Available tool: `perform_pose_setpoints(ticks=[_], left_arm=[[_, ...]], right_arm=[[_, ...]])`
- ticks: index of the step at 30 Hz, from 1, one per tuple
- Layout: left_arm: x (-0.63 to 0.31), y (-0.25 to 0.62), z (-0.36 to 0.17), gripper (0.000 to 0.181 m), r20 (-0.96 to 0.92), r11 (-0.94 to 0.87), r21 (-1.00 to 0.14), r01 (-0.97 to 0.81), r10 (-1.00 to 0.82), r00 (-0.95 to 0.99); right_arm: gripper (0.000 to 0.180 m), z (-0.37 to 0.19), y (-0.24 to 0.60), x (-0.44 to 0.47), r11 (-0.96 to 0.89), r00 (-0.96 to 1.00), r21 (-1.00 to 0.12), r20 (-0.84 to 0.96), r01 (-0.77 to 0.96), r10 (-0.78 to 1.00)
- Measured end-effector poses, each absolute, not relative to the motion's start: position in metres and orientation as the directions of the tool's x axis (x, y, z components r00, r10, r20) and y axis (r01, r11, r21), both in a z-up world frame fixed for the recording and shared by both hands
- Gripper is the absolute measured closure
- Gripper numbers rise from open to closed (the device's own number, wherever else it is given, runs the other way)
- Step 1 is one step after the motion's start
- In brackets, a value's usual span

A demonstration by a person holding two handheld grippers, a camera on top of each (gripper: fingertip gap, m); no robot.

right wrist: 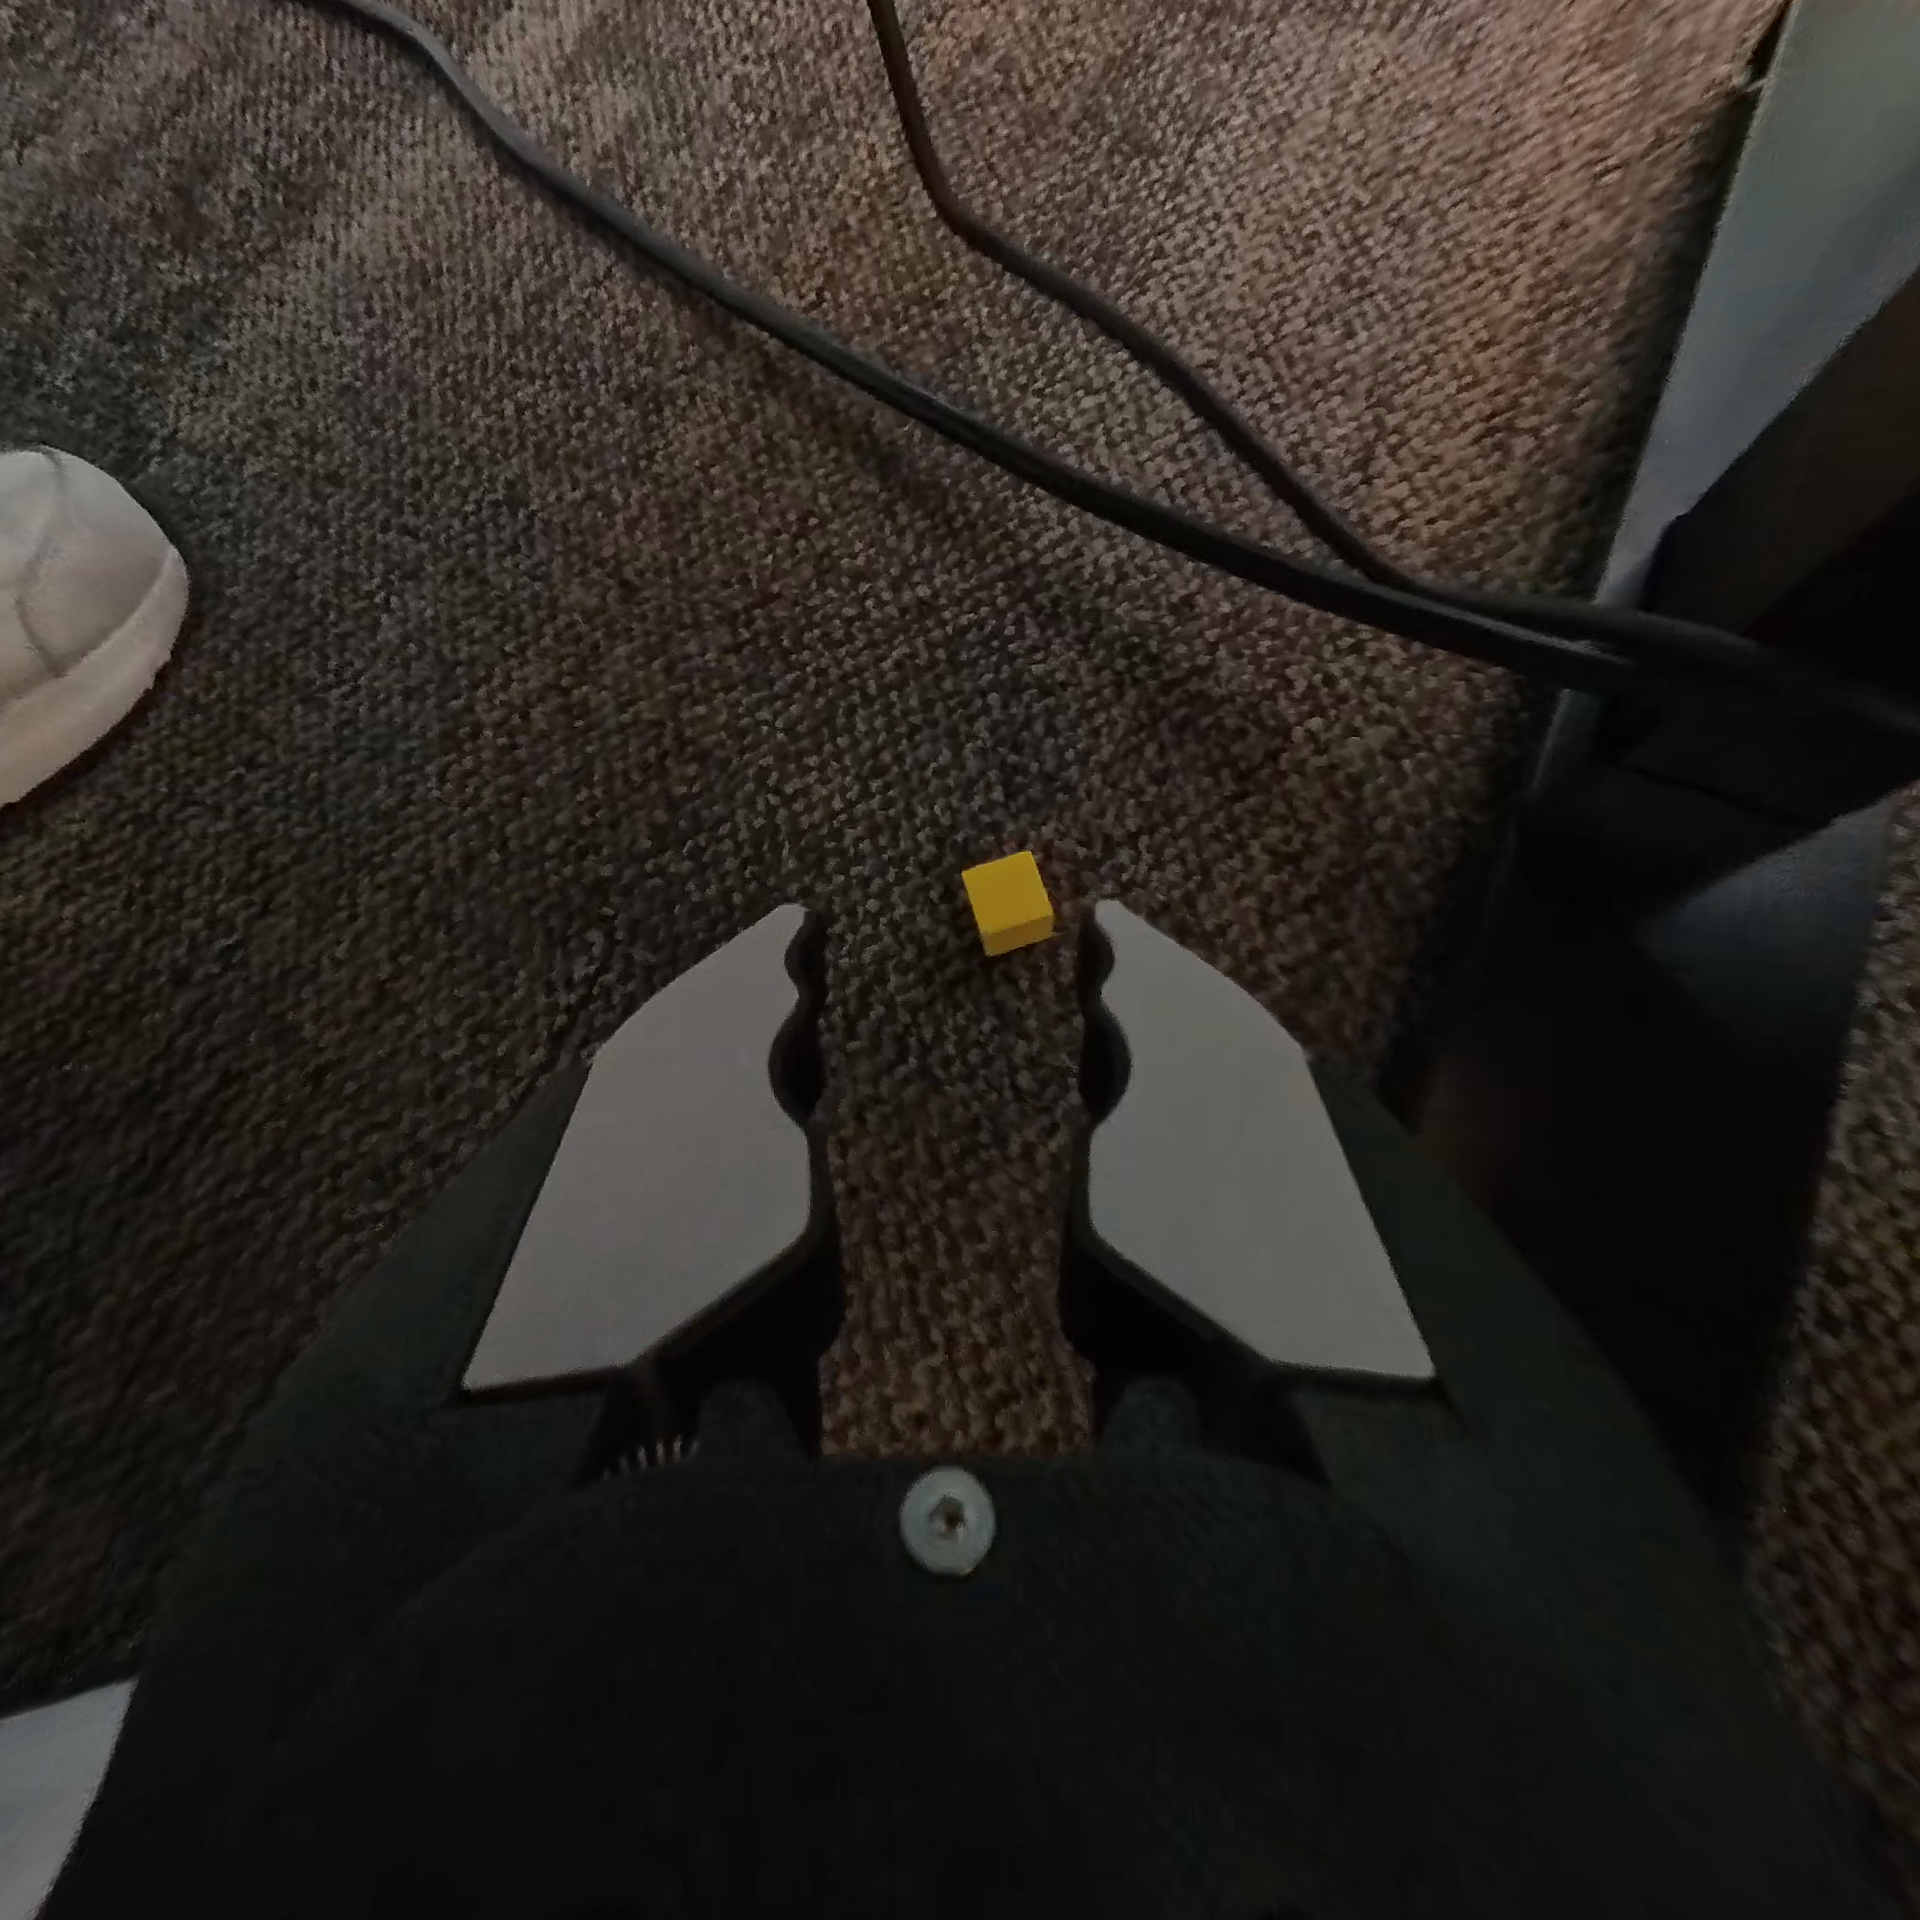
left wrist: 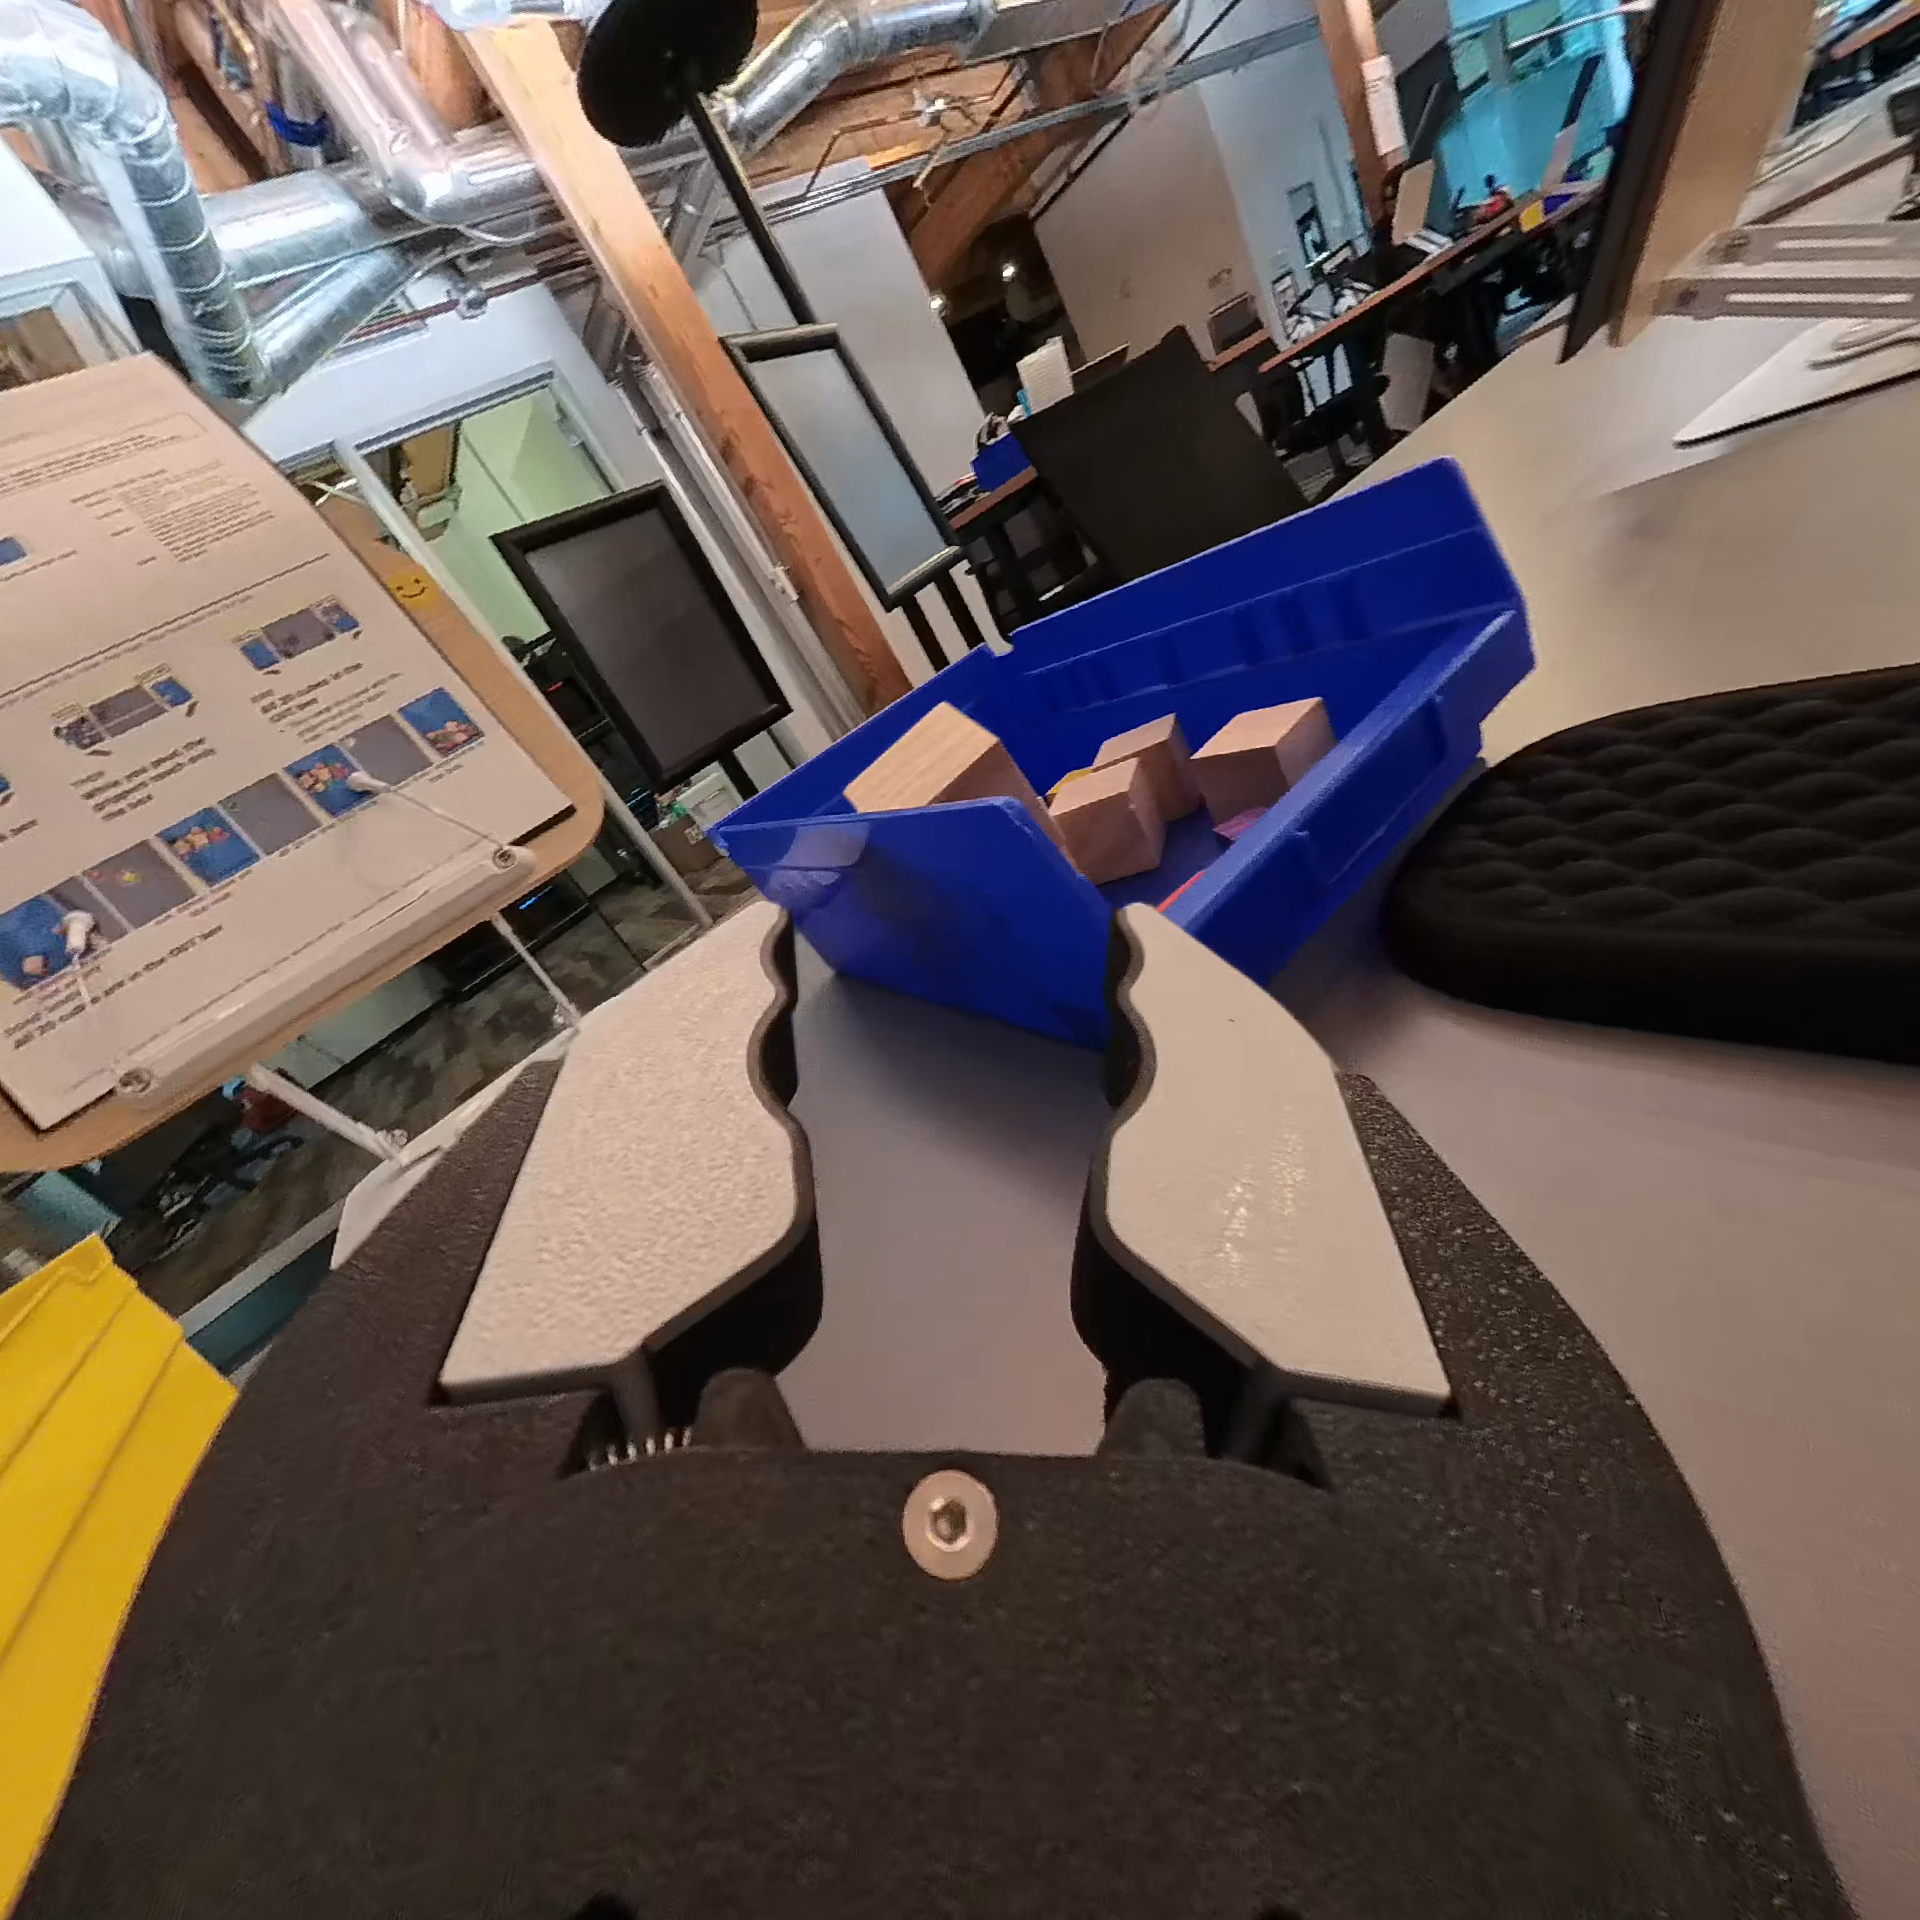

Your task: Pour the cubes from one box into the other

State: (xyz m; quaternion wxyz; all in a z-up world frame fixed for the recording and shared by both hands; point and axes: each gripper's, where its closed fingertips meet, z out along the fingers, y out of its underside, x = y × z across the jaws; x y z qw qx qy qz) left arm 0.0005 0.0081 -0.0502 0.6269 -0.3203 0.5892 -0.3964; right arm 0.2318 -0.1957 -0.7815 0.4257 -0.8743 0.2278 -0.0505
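Carpet fills my right view, speckled brown-grey loop pile [right wrist: 727, 520], so that hand is clearly down at floor level, off the worktop. My right tongs [right wrist: 951, 914] are spread wide and hold nothing; pale smooth finger plates, wavy black inner edges, black grainy body behind. Just ahead of the tips, nearer the right finger, sits a small yellow cube [right wrist: 1006, 902], hard-edged, matte, alone on the pile; my guess is it's a stray from the pour and I'm lined up to pick it. Beyond it, two black cables [right wrist: 935, 416] cross the carpet, a white shoe toe [right wrist: 73, 613] at the left edge, a dark furniture leg at right. My left tongs [left wrist: 951, 925] are also spread wide, empty, hanging low over the grey matte worktop [left wrist: 1558, 1247] and pointed at the near corner of the blue box [left wrist: 935, 914], close to it, no contact that I can see. Box is glossy moulded plastic, ribbed walls; whether it's tilted or only the camera is, I can't tell. Inside are plain wooden cubes [left wrist: 1112, 821], sharp-cornered, plus bits of coloured ones, half hidden. Quilted black mat [left wrist: 1714, 852] lies beside the box on the right. Yellow plastic box [left wrist: 83, 1455] edge shows bottom left, probably the other container. Printed instruction board [left wrist: 260, 727] stands left; open workshop behind.
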Motion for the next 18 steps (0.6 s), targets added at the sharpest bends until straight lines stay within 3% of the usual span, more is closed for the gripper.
perform_pose_setpoints(ticks=[18], left_arm=[[0.014, 0.020, -0.063, 0.123, -0.560, 0.560, -0.828, -0.005, -0.827, 0.050]], right_arm=[[0.141, -0.837, -0.177, 0.245, -0.570, 0.874, -0.717, -0.111, -0.400, -0.474]])
